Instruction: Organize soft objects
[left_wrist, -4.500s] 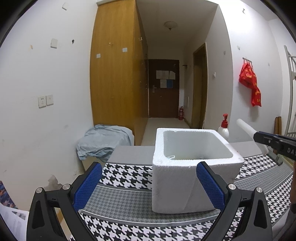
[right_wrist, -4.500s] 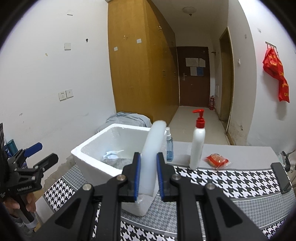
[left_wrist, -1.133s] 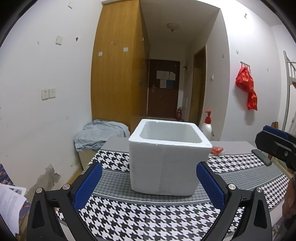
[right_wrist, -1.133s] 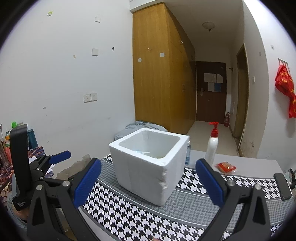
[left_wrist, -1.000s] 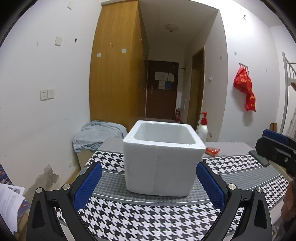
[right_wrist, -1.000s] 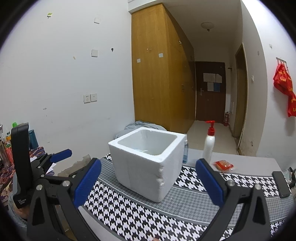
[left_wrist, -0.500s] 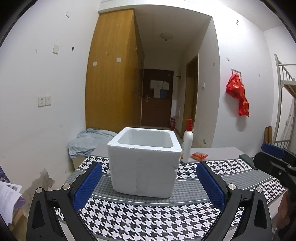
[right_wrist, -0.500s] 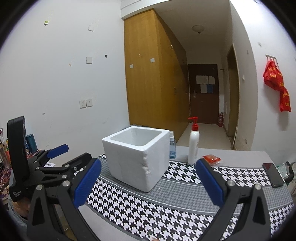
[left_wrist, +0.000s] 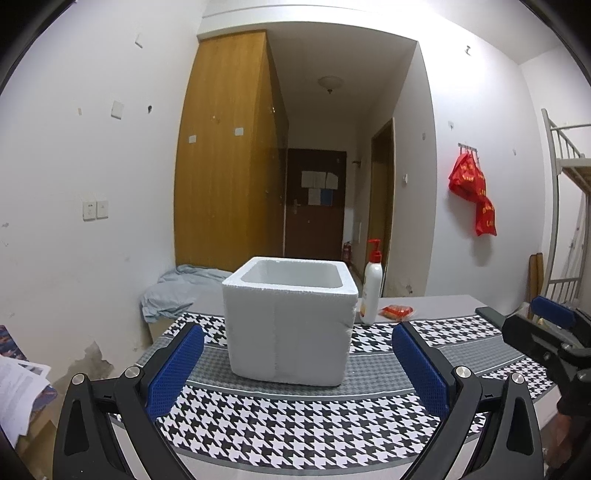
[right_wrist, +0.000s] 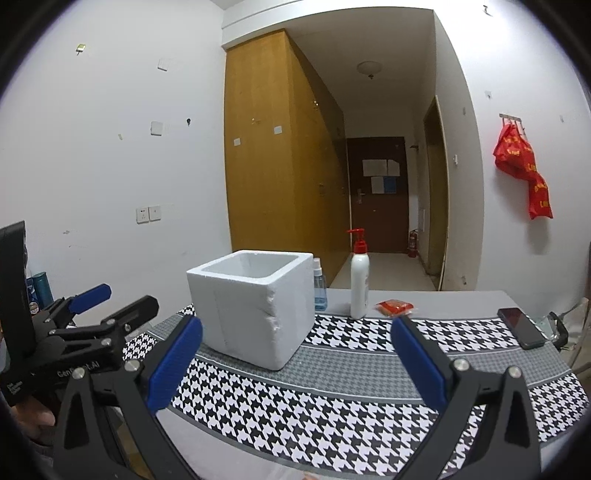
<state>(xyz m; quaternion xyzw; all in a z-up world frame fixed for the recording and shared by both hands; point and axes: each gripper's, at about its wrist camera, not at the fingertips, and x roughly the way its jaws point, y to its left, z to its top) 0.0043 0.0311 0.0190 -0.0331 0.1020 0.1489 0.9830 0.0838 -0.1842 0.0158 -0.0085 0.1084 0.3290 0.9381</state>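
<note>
A white foam box (left_wrist: 290, 321) sits on black-and-white houndstooth cloth (left_wrist: 295, 421) (grey bands between), beside a red-capped white bottle (right_wrist: 359, 278).

We see a bright room with soft, even light. Both pictures are sharp, bend at the edges, and have dark round corners.

My left gripper (left_wrist: 297, 363) has black angular arms, silver screws and ribbed blue pads (left_wrist: 176, 365). My right gripper (right_wrist: 295, 363) looks identical.
</note>
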